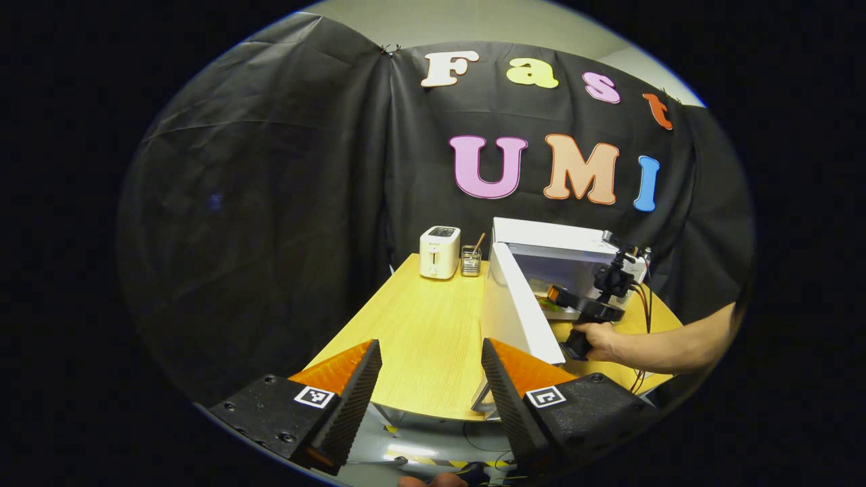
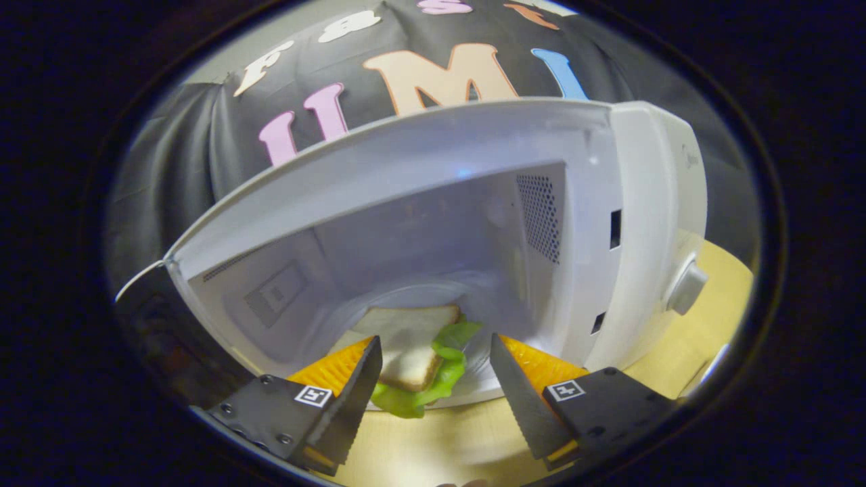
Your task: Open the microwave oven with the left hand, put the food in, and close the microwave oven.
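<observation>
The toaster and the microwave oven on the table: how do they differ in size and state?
The toaster is small and upright; the microwave oven beside it is much larger and boxy. The toaster stands alone, untouched; the microwave oven has its door swung open, with a sandwich at its opening and the right gripper open before it. Both are white and stand on the wooden table.

Open oven mouth, bare tabletop ahead of the left tongs

The door (image 1: 517,308) stands swung out just right of the left gripper (image 1: 431,385), walling off that side; the table (image 1: 419,325) ahead lies bare up to the toaster (image 1: 440,251) and a small holder (image 1: 471,260) at the far edge. Before the right gripper (image 2: 433,379), the oven (image 2: 433,223) cavity gapes, and the sandwich (image 2: 416,355) lies between its spread fingers at the cavity's front.
</observation>
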The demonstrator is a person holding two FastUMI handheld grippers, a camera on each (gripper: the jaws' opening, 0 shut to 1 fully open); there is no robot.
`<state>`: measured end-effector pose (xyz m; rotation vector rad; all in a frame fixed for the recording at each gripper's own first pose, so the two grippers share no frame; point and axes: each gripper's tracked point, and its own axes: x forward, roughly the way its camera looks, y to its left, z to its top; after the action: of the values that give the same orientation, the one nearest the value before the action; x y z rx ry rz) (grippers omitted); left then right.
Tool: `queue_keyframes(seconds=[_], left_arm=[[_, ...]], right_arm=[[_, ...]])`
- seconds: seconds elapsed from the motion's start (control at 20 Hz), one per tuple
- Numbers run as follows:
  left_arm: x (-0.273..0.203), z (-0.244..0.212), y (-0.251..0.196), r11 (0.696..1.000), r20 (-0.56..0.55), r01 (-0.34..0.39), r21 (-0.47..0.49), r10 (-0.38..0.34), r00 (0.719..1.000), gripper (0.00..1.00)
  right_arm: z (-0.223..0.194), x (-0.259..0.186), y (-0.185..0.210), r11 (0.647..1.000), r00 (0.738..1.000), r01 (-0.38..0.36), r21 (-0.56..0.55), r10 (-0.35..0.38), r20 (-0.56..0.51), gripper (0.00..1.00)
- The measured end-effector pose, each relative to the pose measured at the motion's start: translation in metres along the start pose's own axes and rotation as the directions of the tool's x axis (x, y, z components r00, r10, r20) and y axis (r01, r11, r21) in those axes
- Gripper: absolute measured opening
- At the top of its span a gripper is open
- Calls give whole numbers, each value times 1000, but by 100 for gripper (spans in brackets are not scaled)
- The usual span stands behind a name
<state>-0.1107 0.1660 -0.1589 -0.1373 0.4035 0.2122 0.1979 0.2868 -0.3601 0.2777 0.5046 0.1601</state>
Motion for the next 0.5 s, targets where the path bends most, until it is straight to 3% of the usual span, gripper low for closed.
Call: queue_keyframes(seconds=[0.3, 0.5], left_arm=[[11, 1, 11, 1000, 12, -6, 18, 5, 1000, 88], [20, -9, 12, 1000, -5, -6, -28, 5, 1000, 84]], right_arm=[[23, -60, 13, 992, 993, -109, -71, 111, 34, 92], [38, -108, 11, 977, 983, -164, -140, 173, 56, 92]])
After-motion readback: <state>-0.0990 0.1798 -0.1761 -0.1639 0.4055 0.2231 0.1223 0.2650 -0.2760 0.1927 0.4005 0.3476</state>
